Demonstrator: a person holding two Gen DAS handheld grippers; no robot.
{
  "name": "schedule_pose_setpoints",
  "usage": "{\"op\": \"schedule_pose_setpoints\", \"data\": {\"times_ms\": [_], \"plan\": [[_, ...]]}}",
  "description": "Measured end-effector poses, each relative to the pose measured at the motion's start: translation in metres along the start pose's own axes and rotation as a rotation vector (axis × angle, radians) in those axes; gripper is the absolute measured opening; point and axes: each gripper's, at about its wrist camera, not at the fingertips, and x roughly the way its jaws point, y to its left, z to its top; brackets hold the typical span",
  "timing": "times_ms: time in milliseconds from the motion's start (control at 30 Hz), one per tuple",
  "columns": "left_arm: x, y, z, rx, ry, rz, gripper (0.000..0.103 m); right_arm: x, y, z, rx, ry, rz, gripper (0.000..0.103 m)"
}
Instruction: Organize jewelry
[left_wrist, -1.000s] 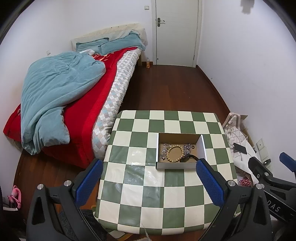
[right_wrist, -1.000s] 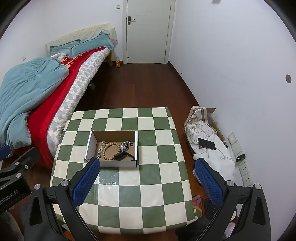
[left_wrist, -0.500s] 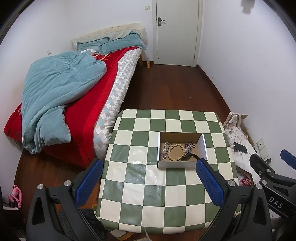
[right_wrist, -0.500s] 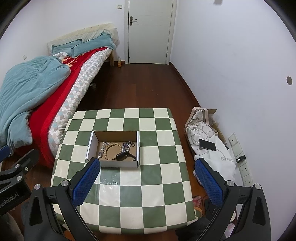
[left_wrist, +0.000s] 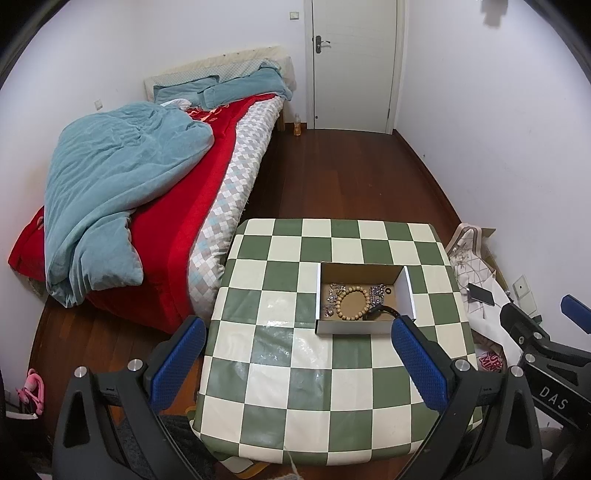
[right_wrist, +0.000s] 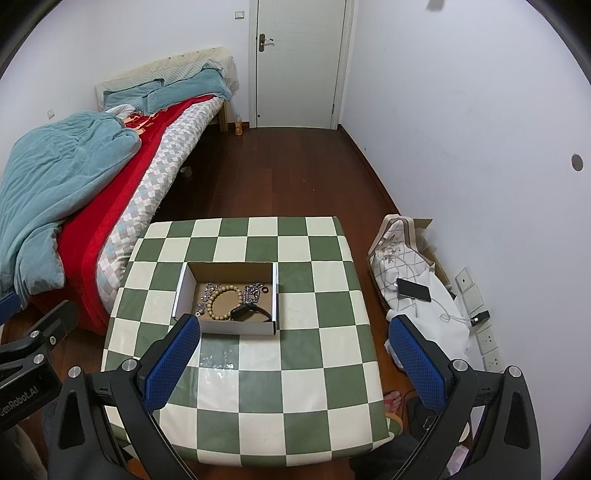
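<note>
Still high above the table (left_wrist: 332, 387), we hold both grippers with their blue fingers spread wide and nothing between them: the left gripper (left_wrist: 295, 334) and the right gripper (right_wrist: 293, 332). Compared with a second ago we have drawn back and up a little, so the box (right_wrist: 225, 326) sits smaller and further from the fingertips in both wrist views; the jewelry inside has not shifted. In the right wrist view the left finger's tip overlaps the box's near left corner, and in the left wrist view the right finger's tip overlaps its near right corner, but both are well above it, not touching.

The box is open and rests on the checked tablecloth, a little past the middle. Inside lie a wooden bead bracelet (right_wrist: 223, 299) in the centre, silvery pieces (left_wrist: 332, 301) to its left and behind, and a black watch (right_wrist: 249, 312) at the near right.

Beyond the table to the right, a phone (right_wrist: 413, 290) lies on white cloth by the wall. Further off stand the bed (left_wrist: 166, 192) on the left and a closed door (left_wrist: 352, 62) at the far end.
</note>
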Motion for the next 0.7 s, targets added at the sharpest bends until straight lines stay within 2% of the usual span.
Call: {"op": "schedule_pose_setpoints", "data": {"times_ms": [700], "plan": [[-0.0028, -0.0009, 0.0022, -0.003, -0.009, 0.016, 0.103, -0.0033, -0.0044, 0.0032, -0.001, 0.001, 0.005, 0.103]]}}
